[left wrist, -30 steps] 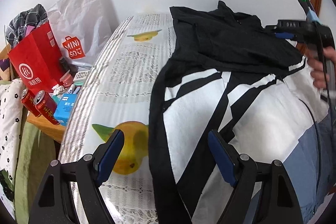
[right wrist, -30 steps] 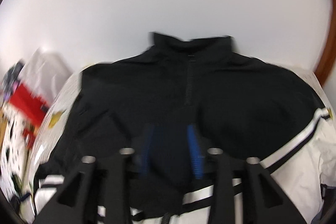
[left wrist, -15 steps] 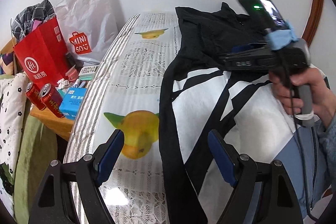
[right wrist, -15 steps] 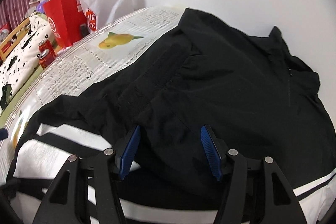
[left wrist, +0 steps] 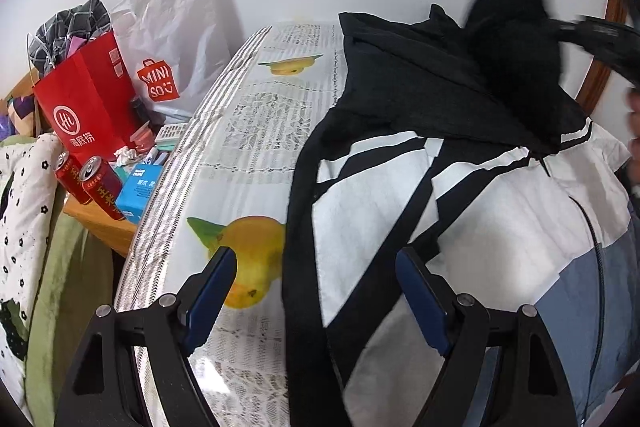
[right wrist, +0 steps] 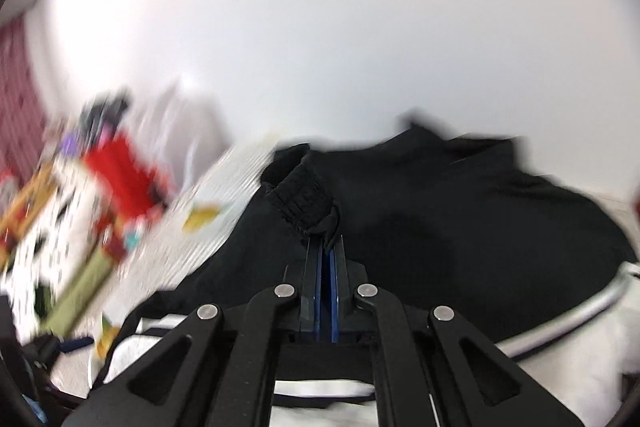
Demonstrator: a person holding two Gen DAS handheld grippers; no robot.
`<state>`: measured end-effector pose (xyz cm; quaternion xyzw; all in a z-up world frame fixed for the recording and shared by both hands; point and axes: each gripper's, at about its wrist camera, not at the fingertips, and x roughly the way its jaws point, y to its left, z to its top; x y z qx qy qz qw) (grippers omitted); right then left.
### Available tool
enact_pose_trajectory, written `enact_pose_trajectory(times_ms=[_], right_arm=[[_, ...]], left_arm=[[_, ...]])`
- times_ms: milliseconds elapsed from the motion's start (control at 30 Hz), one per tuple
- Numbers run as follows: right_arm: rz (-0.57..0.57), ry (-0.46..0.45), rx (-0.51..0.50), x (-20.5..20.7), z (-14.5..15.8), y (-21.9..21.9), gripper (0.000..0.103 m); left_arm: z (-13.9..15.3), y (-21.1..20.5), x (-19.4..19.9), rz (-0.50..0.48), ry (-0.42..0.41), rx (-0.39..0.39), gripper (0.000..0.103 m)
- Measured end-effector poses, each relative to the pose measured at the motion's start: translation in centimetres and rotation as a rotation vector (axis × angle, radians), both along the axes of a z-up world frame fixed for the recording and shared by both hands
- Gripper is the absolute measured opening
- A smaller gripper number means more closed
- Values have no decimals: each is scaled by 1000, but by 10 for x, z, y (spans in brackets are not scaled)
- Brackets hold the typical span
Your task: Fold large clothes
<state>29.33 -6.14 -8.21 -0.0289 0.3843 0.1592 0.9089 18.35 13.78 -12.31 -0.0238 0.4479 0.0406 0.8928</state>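
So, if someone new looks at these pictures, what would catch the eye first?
Probably the black-and-white jacket spread over the table, with the right gripper shut on its black cuff. Next, the red bag and two red cans crowded beside the table on the left. The left gripper hangs open above the jacket's edge.

Red bag (left wrist: 86, 95), two cans (left wrist: 94, 185), Miniso bag (left wrist: 172, 39).

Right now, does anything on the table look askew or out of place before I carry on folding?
Nothing damaged or spilled. The jacket lies skewed and rumpled on the table, its black sleeve cuff bunched in the shut right gripper. The left gripper hangs open over the hem. The clutter to the left sits off the table.
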Motion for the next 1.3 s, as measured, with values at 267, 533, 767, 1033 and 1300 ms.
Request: enact_pose_trajectory(times_ms=[267,533,767,1033,1300], right_arm=[[-329,-32,-9,-28,41,-177,13],[-469,24,-54,-90,22,-271,43],[-546,52,-241,-158,16,-314,54],[-594,175,-395,-240,-17,-376,64],[-626,248,-423,-255,-52,-404,64]], left_arm=[[6,-19,-3,-13,-5,-9,81],[13,-44,-6,-52,5,-8,81],[36,-72,-12,-117,-59,14,81],[55,-107,-4,-156,-97,-1,81],[60,-134,-2,-176,-80,-9,81]])
